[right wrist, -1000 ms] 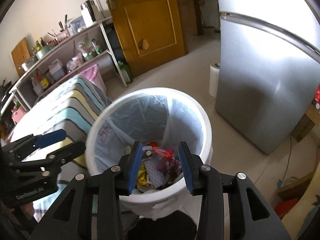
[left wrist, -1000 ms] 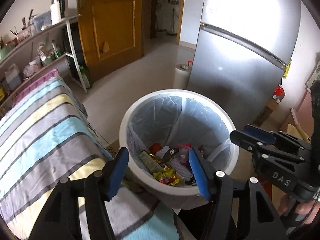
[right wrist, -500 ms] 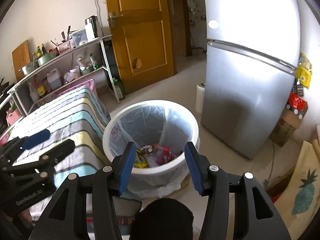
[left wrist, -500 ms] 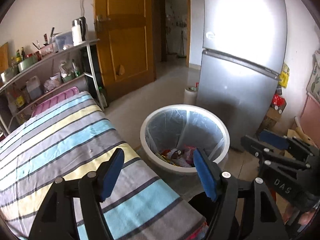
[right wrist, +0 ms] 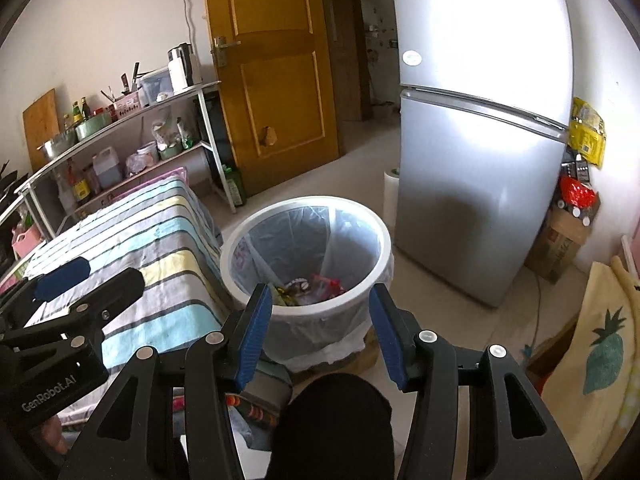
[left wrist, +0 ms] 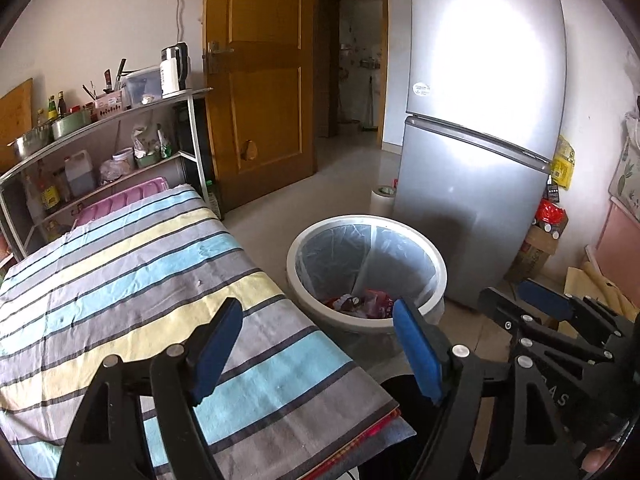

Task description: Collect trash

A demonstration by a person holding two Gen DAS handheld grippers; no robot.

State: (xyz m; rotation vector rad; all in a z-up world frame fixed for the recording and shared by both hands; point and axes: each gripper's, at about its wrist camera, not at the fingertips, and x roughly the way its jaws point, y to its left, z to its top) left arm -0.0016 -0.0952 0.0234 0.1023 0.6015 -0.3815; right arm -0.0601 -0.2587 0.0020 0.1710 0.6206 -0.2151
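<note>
Trash (right wrist: 308, 289) sits bagged inside the white bin (left wrist: 438, 268).
Left gripper (left wrist: 320, 350) opening, right gripper (right wrist: 318, 326) apart, both empty; scan beside the bin before reaching.

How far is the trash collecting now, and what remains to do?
Done: wrappers already lie in the lined white bin. In hand: nothing; the left tongs are opening and the right tongs are open, both empty. Left: no loose trash shows on the striped cloth.
</note>
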